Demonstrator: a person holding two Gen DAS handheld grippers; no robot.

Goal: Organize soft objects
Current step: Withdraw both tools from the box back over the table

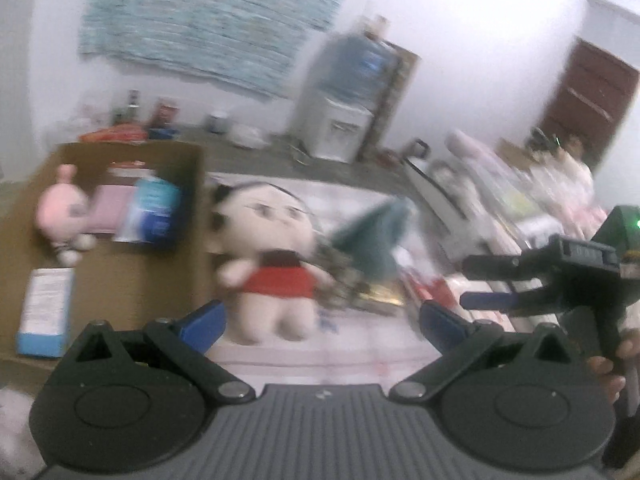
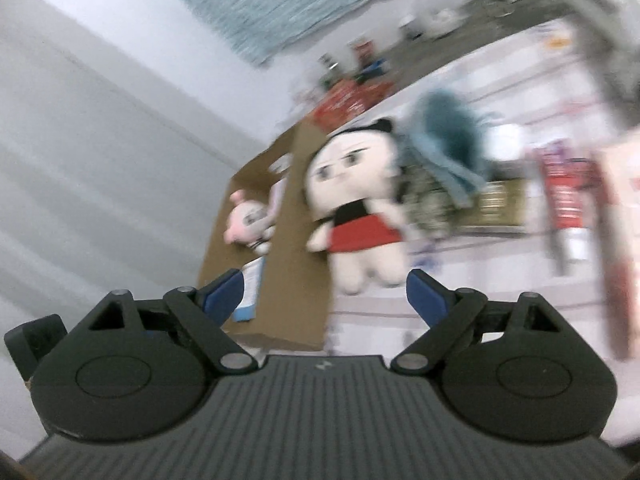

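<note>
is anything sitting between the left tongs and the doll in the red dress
Nothing visible. The left tongs are open and empty, and the doll in the red dress lies on the pale tabletop straight ahead of them. The cardboard box is off to its left, the teal cloth to its right.

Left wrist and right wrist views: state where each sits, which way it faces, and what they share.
Left wrist: on the left tongs, facing the doll and box; right tongs and a hand show.
Right wrist: on the right tongs, tilted, facing the same doll; only its own open tongs show.
Shared: doll, box, pink toy, teal cloth.
</note>
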